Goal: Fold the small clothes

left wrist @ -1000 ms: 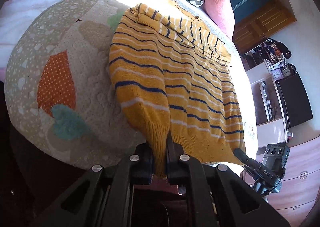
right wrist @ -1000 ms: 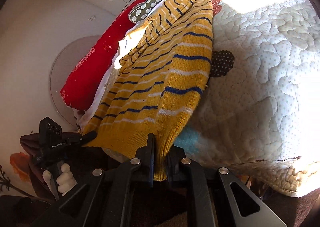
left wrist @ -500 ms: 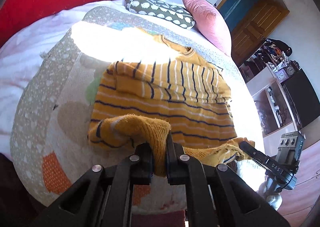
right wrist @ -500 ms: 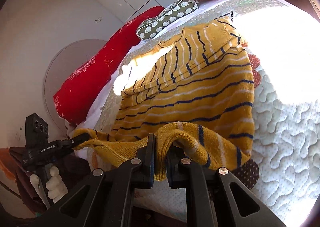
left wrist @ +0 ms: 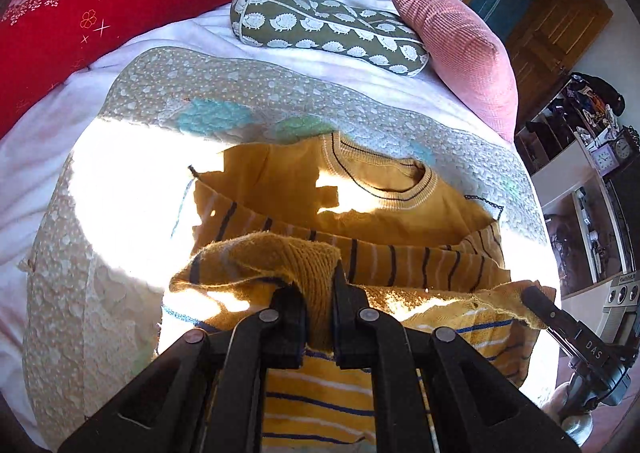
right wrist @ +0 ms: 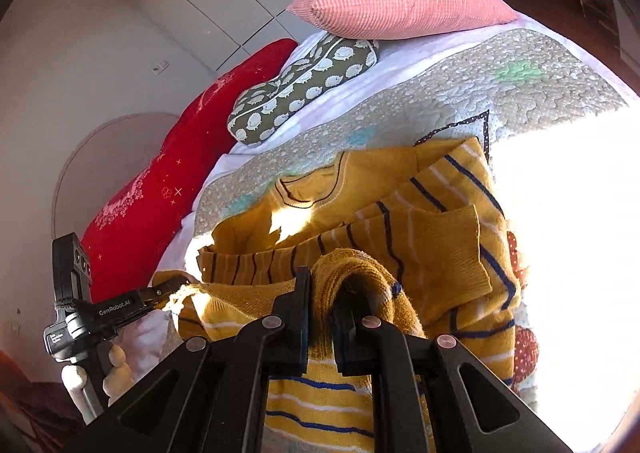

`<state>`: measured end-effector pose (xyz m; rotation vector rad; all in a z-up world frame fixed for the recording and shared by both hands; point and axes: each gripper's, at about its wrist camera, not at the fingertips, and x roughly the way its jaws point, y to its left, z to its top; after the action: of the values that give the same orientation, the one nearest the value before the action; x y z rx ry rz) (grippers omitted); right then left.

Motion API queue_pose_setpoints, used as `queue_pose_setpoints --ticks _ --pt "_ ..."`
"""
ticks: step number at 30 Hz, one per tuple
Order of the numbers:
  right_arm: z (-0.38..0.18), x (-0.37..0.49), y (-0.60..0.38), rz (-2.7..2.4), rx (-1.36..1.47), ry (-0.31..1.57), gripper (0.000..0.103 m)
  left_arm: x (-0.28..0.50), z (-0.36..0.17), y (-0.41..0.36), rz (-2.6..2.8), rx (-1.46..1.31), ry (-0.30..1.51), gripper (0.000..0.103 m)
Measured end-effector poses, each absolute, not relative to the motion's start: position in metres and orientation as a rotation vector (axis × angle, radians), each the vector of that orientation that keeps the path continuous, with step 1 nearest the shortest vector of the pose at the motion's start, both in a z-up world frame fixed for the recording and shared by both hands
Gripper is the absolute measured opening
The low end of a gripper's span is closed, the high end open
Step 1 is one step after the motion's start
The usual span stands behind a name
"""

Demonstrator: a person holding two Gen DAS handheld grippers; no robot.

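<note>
So the sweater lies on the quilt mid-frame, hem end folded up over its body. Behind it, along the top of the bed: long cushion upper left, bolster centre, pillow upper right.

sweaters: 1, yellow striped sweater | grippers: 2, left gripper and right gripper | pillows: 3, red pillow, green hedgehog-print pillow, pink pillow | quilts: 1, patterned quilt | clocks: 2 on the shelf
</note>
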<state>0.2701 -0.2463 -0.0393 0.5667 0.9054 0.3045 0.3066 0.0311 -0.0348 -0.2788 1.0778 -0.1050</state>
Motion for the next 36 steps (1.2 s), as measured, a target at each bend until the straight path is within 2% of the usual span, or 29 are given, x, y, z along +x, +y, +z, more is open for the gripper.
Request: queue_pose_setpoints --ticks 7,15,20,22,26,27,30,33,36 --pt "-0.086 0.336 -0.259 0.265 0.669 0.992 0.012 0.369 -0.074 0.030 -0.078 -0.289 1.142 0.012" --pt "-0.110 0.366 -0.289 0.227 0.853 0.973 0.016 0.402 -0.084 0.042 -0.095 -0.377 1.183 0.017" --pt "-0.113 0.379 -0.310 0.166 0.963 0.957 0.035 0.415 -0.085 0.056 -0.150 -0.514 1.220 0.027" --pt "-0.102 0.376 -0.317 0.135 0.930 0.933 0.042 0.415 -0.081 0.066 -0.188 -0.588 1.208 0.033" --pt "-0.072 0.359 -0.319 0.139 0.827 0.894 0.043 0.405 -0.067 0.083 -0.192 -0.616 1.180 0.034" --pt "-0.066 0.354 -0.315 0.140 0.788 0.899 0.043 0.400 -0.064 0.088 -0.185 -0.619 1.169 0.037" --pt "-0.057 0.334 -0.298 0.158 0.659 0.932 0.047 0.385 -0.051 0.108 -0.131 -0.602 1.112 0.055" --pt "-0.060 0.317 -0.280 0.131 0.485 0.961 0.049 0.375 -0.045 0.130 -0.065 -0.602 1.111 0.056" --pt "-0.068 0.309 -0.265 0.111 0.367 0.988 0.049 0.360 -0.039 0.124 -0.017 -0.462 1.103 0.056"
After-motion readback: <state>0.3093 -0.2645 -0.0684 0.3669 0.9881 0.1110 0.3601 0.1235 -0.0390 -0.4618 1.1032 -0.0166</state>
